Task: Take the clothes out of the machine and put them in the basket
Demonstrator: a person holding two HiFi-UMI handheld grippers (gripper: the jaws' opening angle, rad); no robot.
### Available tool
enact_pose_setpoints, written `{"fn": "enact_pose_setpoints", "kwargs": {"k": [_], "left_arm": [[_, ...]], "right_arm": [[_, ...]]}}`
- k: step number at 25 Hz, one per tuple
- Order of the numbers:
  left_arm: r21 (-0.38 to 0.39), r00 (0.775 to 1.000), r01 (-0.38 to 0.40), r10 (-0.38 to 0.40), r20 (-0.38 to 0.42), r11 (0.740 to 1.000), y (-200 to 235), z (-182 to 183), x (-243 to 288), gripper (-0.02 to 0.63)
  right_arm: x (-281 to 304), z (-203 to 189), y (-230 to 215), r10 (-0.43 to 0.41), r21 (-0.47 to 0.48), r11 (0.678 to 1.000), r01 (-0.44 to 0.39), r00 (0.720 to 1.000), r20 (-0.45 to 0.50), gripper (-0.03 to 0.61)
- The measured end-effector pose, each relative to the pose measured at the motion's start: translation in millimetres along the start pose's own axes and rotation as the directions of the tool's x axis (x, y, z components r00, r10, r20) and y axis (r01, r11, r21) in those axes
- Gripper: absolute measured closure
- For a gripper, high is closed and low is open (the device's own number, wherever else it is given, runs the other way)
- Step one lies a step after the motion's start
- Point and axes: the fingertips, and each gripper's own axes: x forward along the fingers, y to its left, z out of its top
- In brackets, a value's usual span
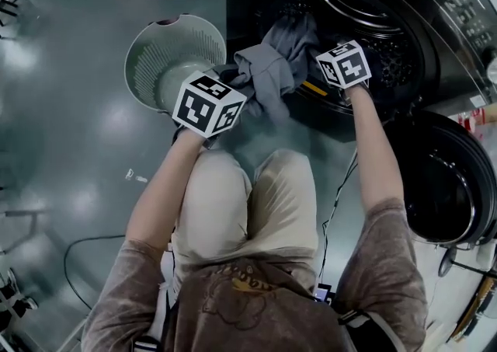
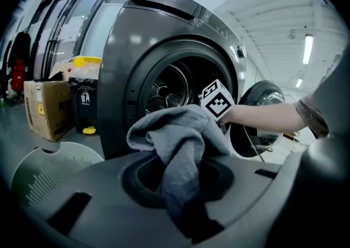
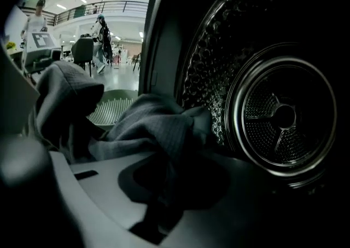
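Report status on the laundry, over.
Left gripper shut on grey garment. Right gripper shut on same garment, at the drum mouth. Basket close left, nothing blocking.

The head view looked steeply down from above the person's lap onto the basket (image 1: pixel 155 63) at the left and the washing machine (image 1: pixel 435 24) ahead. The left gripper view sat low and close over its own jaws, facing the machine's front from the basket side; the right gripper view looked from the door opening into the drum (image 3: pixel 281 115), very near. All three views shared the grey garment (image 1: pixel 268 71) and the basket.
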Motion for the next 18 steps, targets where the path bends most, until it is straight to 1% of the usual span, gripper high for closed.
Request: {"fn": "enact_pose_setpoints", "kwargs": {"k": [4, 9, 12, 16, 18], "left_arm": [[0.012, 1.000, -0.010, 0.010, 0.013, 1.000, -5.2, 6.5, -0.6, 0.525], [0.038, 0.999, -0.017, 0.015, 0.045, 0.999, -15.0, 20.3, -3.3, 0.525], [0.037, 0.996, -0.034, 0.031, 0.081, 0.999, -18.7, 30.1, -9.2, 0.525], [0.022, 0.988, -0.077, 0.074, 0.133, 0.997, -17.9, 41.0, -21.7, 0.523], [0.005, 0.984, -0.092, 0.090, 0.156, 0.996, -16.0, 45.8, -27.3, 0.523]], "right_arm": [[-39.6, 20.7, 7.9, -0.030, 0.050, 0.998, 0.024, 0.992, 0.125, 0.514], [-83.9, 56.5, 28.3, -0.040, 0.059, 0.998, 0.024, 0.961, 0.274, 0.515], [-107.2, 83.0, 44.6, -0.013, 0.062, 0.998, -0.010, 0.932, 0.363, 0.517], [-135.8, 119.3, 59.3, 0.033, 0.081, 0.993, -0.081, 0.878, 0.478, 0.520], [-147.3, 136.5, 66.4, 0.058, 0.073, 0.991, -0.111, 0.855, 0.515, 0.522]]}}
